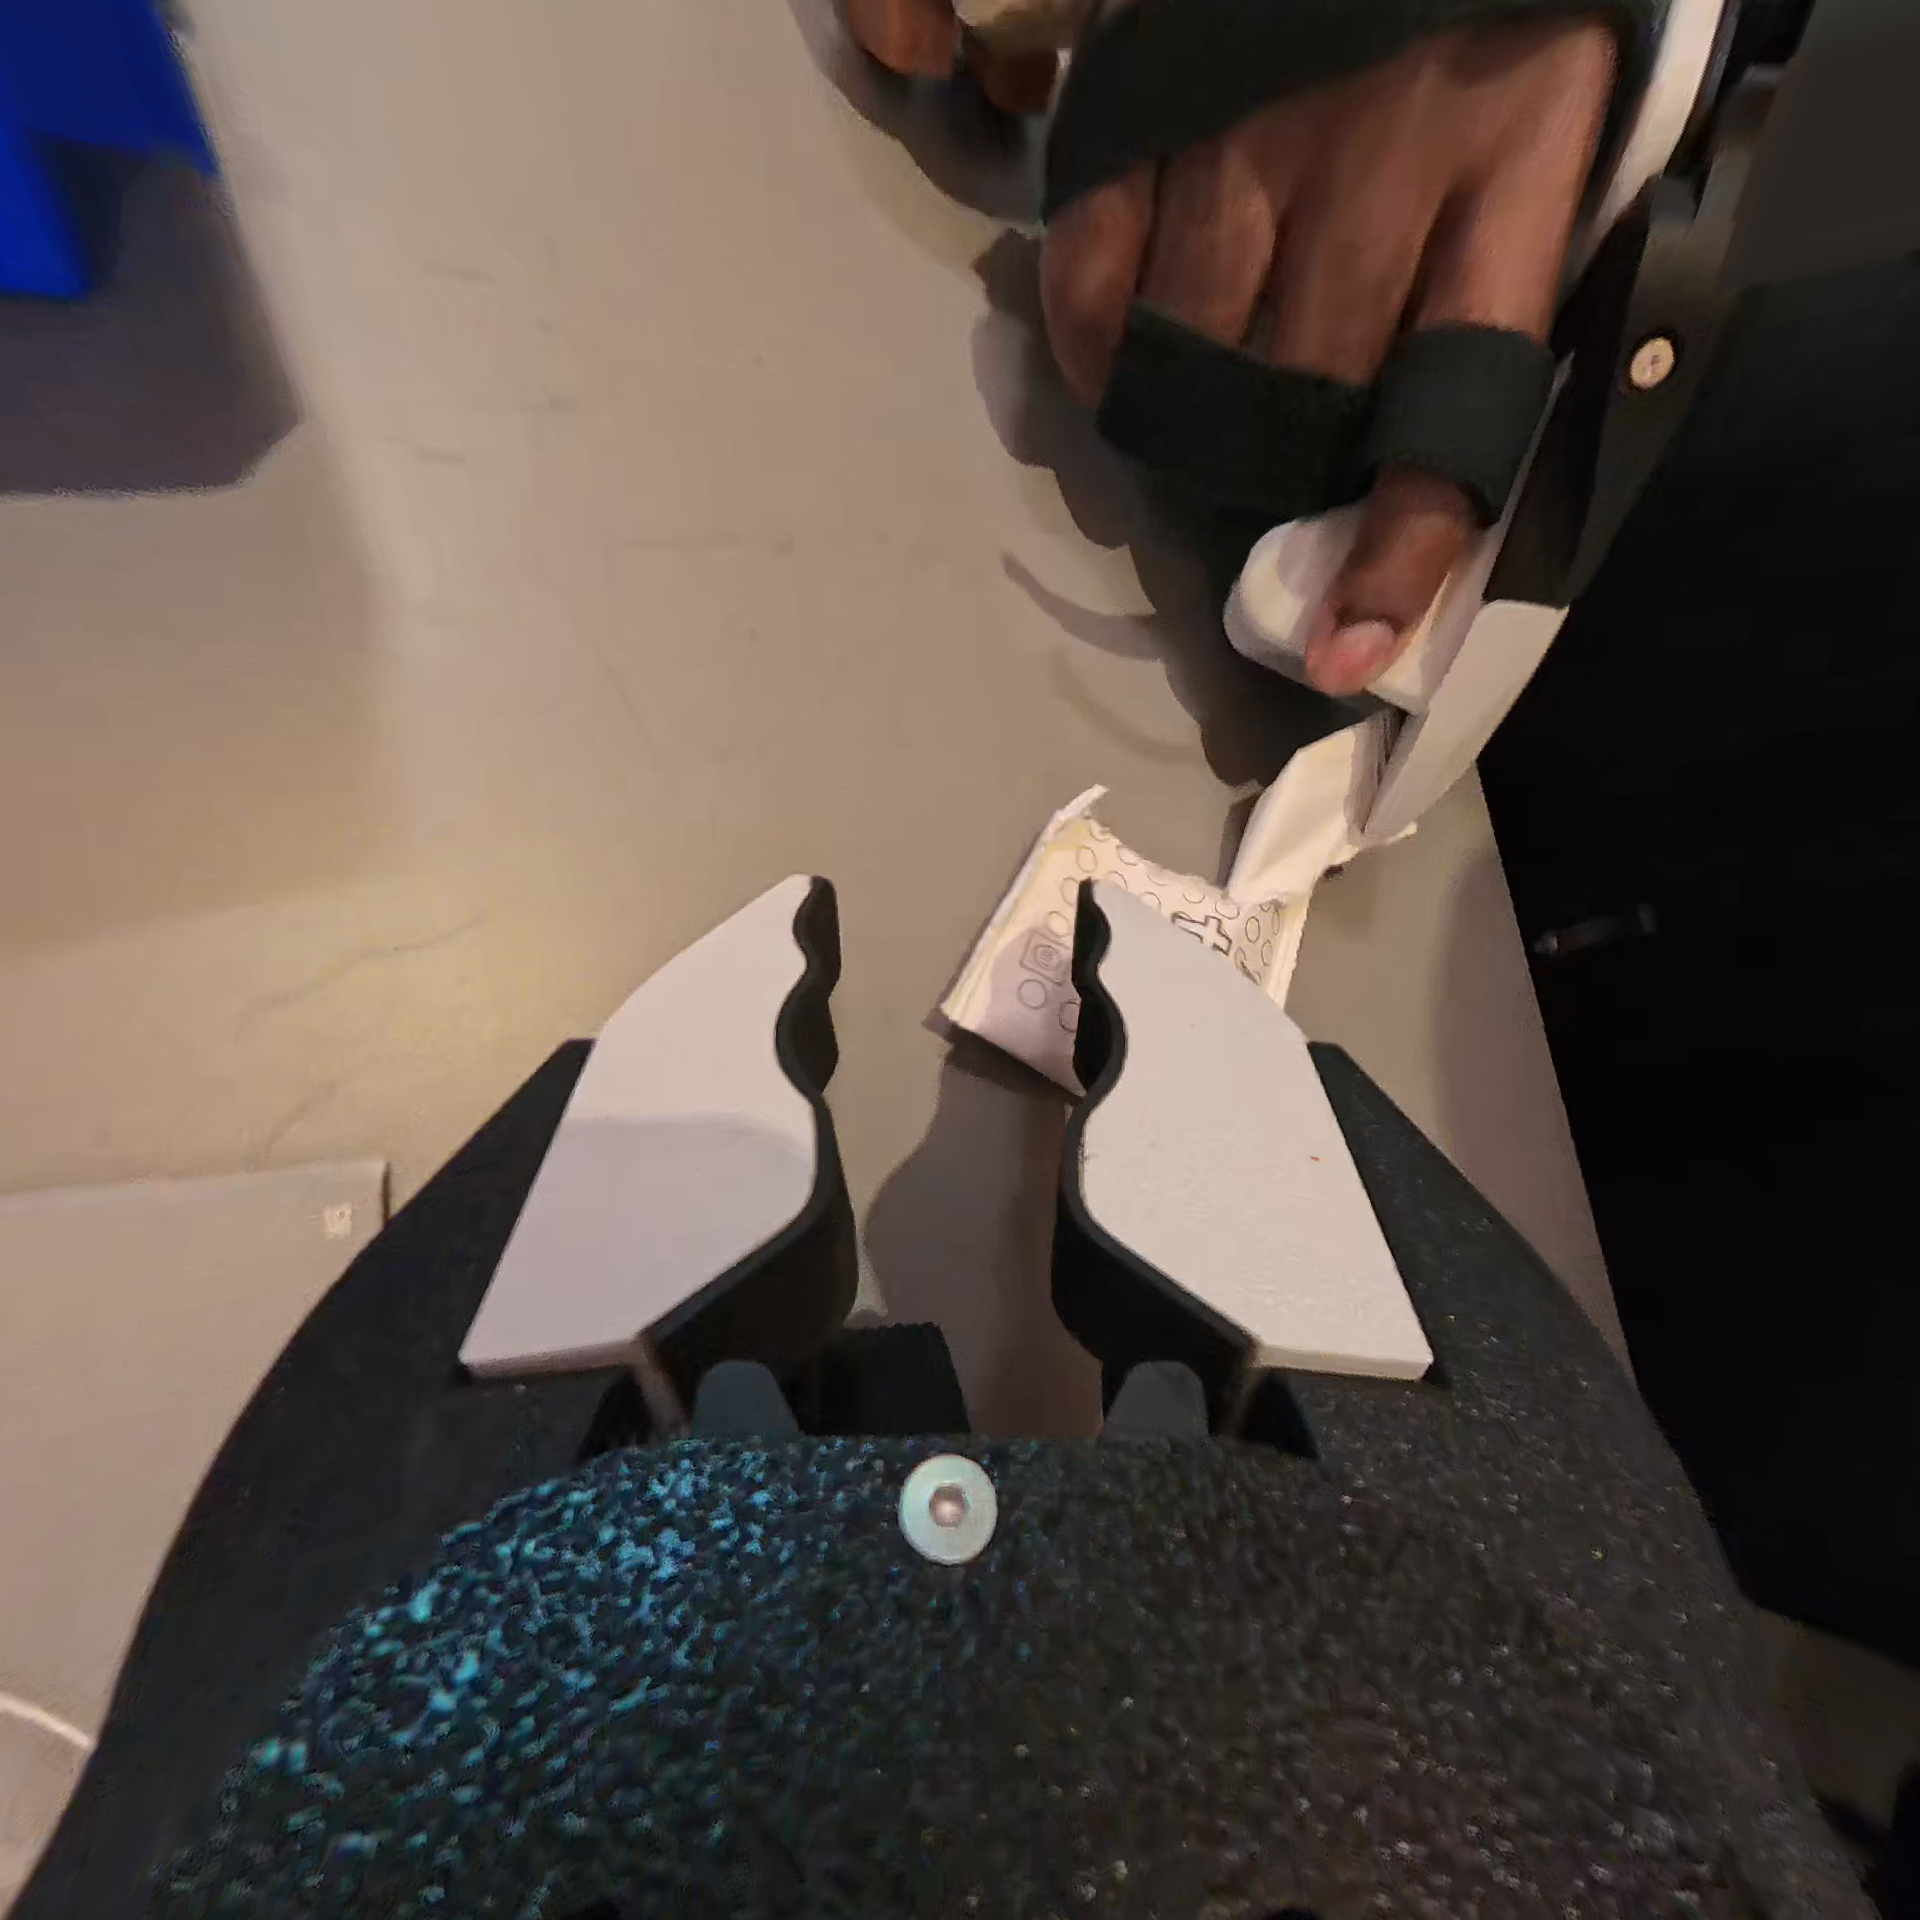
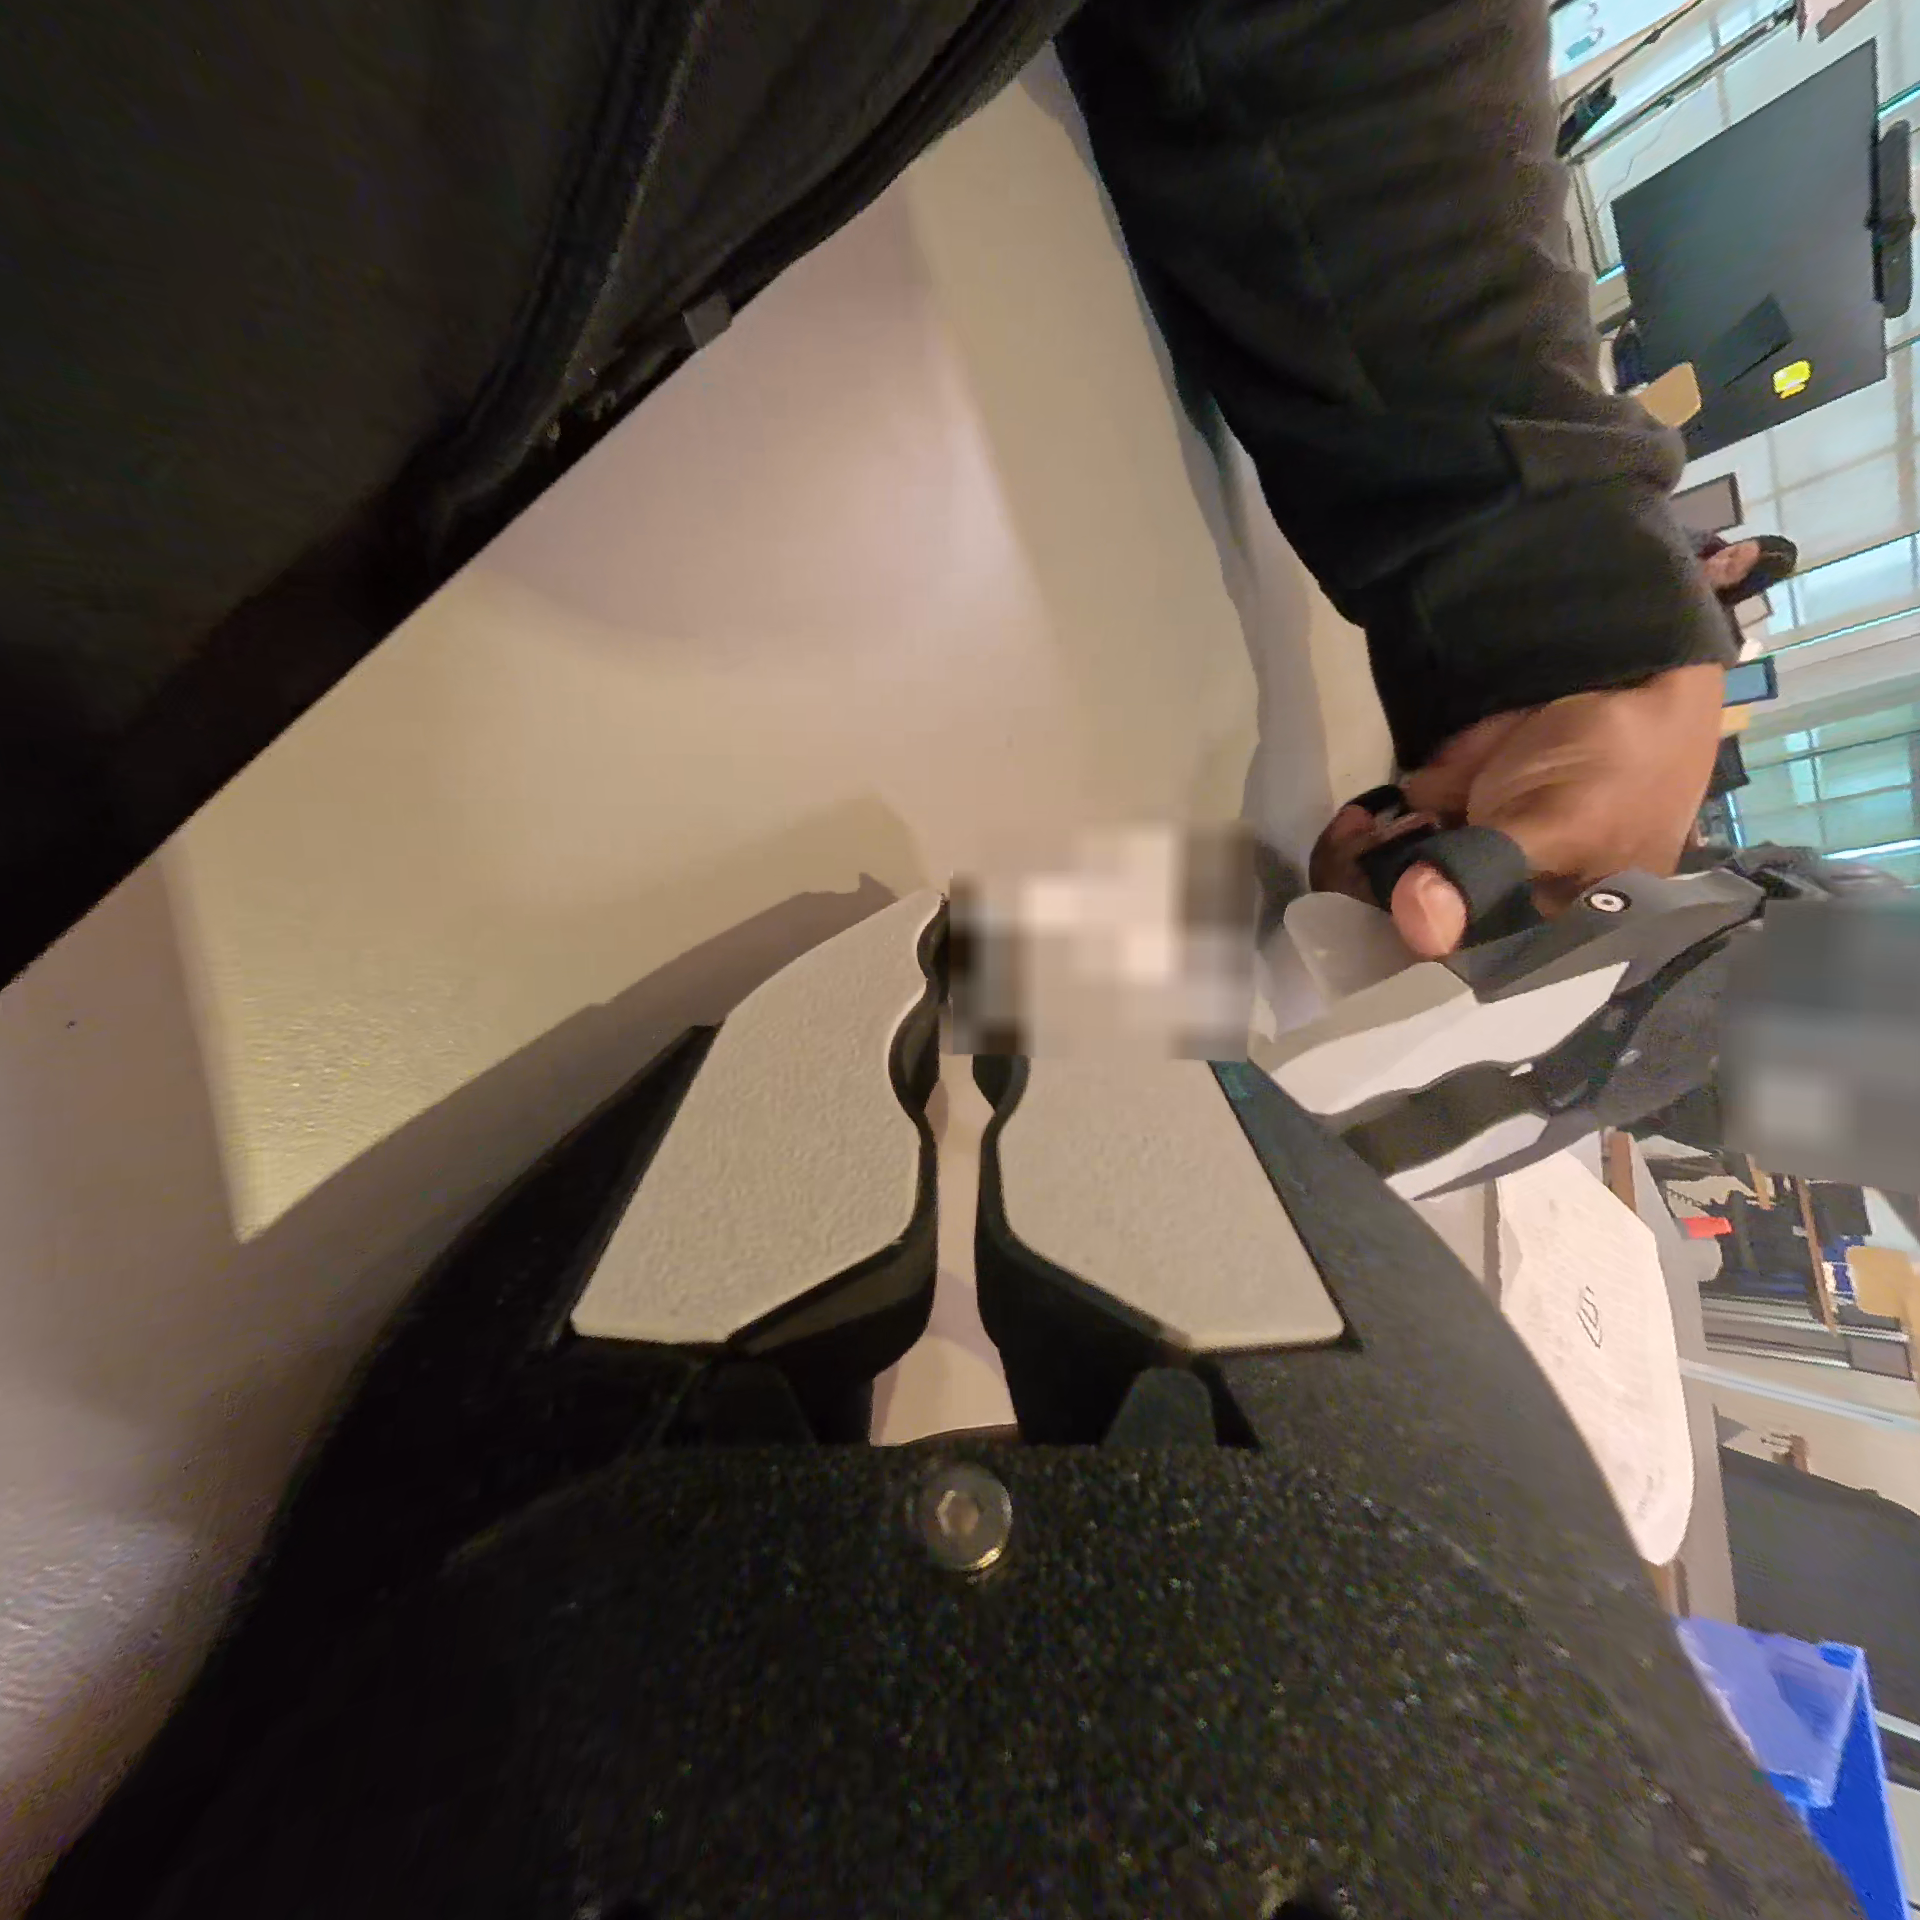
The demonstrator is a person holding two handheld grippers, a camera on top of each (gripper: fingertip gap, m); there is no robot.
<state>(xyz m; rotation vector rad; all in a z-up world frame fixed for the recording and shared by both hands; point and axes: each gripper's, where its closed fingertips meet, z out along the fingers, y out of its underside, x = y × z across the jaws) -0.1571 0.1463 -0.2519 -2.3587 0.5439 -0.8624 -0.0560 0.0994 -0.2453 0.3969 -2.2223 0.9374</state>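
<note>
In the left wrist view a white paper packet printed with small circles hangs just above the beige table. My left gripper is open. The packet's body sits in front of my right fingertip and no pad presses on it. My right gripper comes in from the upper right and is shut on the packet's torn, twisted end. In the right wrist view my right gripper has its fingers close together, and a mosaic patch hides the tips. The left gripper shows beyond them.
A blue object stands at the far left and also shows in the right wrist view. A pale grey sheet lies at the lower left. The table edge runs along the right, with the person's dark clothing beyond it.
</note>
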